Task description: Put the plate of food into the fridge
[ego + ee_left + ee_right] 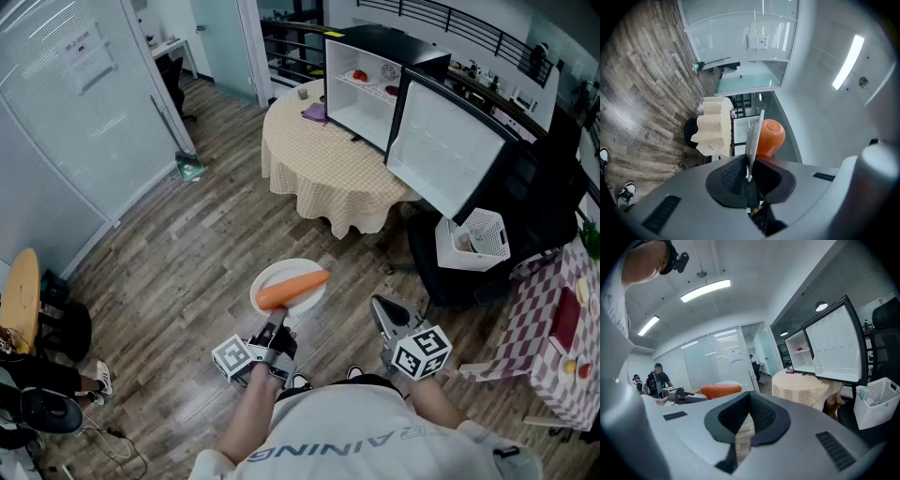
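Observation:
A white plate carrying a large orange carrot hangs over the wooden floor in front of me. My left gripper is shut on the plate's near rim. The left gripper view shows the plate edge-on between the pads, with the carrot beside it. My right gripper floats to the plate's right, apart from it; its jaws stand a narrow gap apart with nothing between them. The small white fridge stands on a round table ahead, its door swung open.
A black office chair and a white basket stand right of the round table. At the far right is a red-checked table. A glass partition runs along the left, and a person sits at the lower left.

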Demonstrator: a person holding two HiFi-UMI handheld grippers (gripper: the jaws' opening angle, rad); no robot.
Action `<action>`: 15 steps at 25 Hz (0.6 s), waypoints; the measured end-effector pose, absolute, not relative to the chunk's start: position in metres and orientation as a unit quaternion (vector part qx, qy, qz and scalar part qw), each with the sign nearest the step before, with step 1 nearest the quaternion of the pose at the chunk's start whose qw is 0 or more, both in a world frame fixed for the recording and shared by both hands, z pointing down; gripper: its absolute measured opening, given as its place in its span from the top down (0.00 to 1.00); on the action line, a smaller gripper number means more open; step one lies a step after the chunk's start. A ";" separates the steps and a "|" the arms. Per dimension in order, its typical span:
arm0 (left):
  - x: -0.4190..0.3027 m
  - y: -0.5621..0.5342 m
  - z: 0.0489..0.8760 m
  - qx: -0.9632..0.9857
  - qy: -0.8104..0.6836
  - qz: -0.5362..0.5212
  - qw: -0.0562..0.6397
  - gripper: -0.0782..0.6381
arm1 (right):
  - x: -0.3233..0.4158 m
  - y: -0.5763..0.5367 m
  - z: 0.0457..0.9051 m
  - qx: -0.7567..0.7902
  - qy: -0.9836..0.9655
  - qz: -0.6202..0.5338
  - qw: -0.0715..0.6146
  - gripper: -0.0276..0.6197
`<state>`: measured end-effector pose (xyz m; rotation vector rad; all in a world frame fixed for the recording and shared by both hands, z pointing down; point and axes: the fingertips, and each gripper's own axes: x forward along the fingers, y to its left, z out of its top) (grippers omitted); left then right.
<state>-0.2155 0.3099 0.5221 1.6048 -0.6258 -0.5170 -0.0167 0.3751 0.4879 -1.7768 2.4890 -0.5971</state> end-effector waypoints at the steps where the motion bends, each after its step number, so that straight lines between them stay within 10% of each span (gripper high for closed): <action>1: -0.214 0.311 0.522 0.699 -0.271 -0.226 0.622 0.85 | -0.016 0.376 0.488 -0.570 0.799 -0.191 0.013 0.92; 15: -0.223 0.319 0.523 0.692 -0.279 -0.234 0.623 0.85 | -0.026 0.377 0.487 -0.554 0.809 -0.198 0.021 0.92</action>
